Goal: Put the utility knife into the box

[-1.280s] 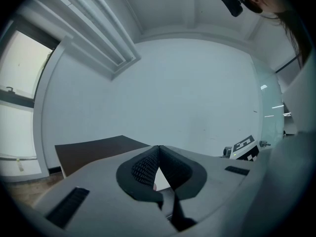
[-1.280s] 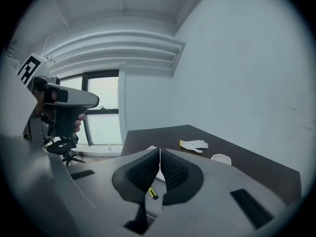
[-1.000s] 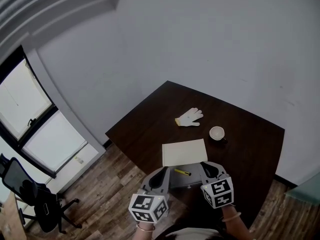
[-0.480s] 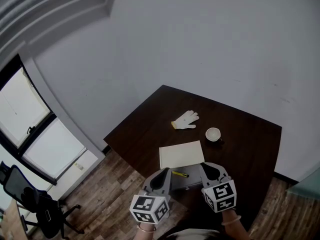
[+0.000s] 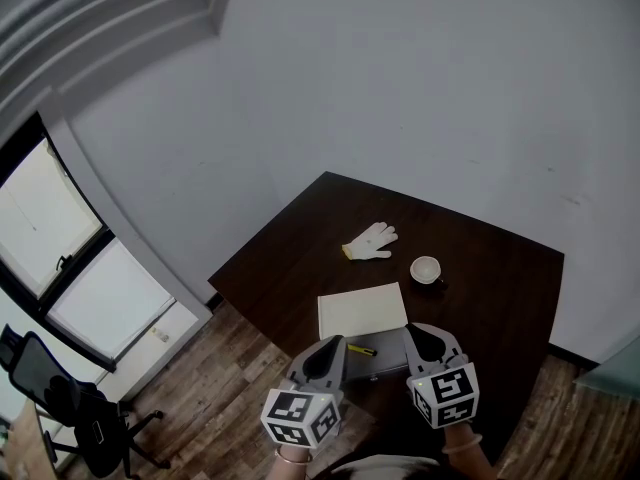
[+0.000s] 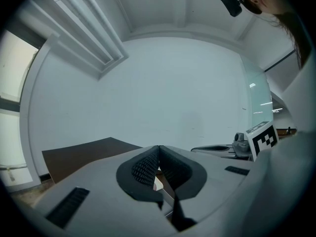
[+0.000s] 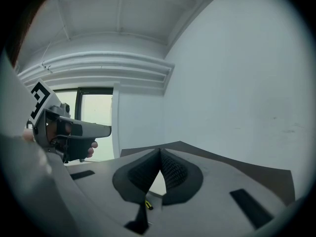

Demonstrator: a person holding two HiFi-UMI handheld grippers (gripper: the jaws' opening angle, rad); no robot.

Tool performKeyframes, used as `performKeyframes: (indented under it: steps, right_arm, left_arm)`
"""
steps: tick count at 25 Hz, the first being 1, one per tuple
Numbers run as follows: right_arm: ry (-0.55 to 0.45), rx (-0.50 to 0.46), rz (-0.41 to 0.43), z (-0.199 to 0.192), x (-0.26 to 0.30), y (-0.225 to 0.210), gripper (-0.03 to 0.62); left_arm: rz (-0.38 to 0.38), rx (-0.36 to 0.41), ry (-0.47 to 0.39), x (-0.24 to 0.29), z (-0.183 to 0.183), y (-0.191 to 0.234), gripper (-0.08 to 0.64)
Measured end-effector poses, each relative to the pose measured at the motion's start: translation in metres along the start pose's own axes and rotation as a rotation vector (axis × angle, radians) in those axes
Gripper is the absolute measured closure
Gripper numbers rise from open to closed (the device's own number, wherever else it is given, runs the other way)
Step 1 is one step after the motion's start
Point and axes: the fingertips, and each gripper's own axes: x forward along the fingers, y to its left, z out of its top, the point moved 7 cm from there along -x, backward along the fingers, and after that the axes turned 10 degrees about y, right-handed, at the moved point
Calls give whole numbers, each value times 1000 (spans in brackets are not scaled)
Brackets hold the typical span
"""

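Head view: dark bench [image 5: 480,268] against white walls. The box [image 5: 362,310] sits on it as a flat cream panel with a gray part on its near side. The utility knife [image 5: 361,349], yellow and black, lies on that gray part, right at the near edge of the cream panel. Cannot tell whether this spot is inside the box. A white glove [image 5: 370,240] lies beyond the box, apart from it. A small cup [image 5: 426,268] stands near the box's far right corner.

The left gripper [image 5: 333,346] is at the box's near left and the right gripper [image 5: 417,332] at its near right. The knife lies between them, touched by neither.

Left gripper view: fingers [image 6: 145,169] closed tip to tip, nothing between them. A sliver of cream box shows through the gap below the tips. The right gripper's marker cube [image 6: 260,138] shows at the side.

Right gripper view: fingers [image 7: 173,172] fully closed, tips meeting, empty. The gap below the tips shows the cream panel and a yellow bit of the knife, which the left gripper view does not give. It also shows the hand [image 7: 91,144] holding the left gripper, in front of a window [image 7: 96,125].
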Motion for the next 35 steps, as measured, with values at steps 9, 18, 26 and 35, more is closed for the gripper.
performKeyframes:
  steps: [9,18,26,35]
  right_arm:
    - [17,-14,-27,1,2,-6,586]
    - [19,-15,-38,2,4,-12,586]
    - [27,0,-28,2,9,-18,586]
    - [38,12,-35,0,11,-26,586]
  left_arm:
    - [7,1,9,4,0,2,543]
    - [6,-11,5,12,-1,2,543]
    - [14,-25,0,21,-2,4,543]
    - [18,-31,2,29,-3,2,543]
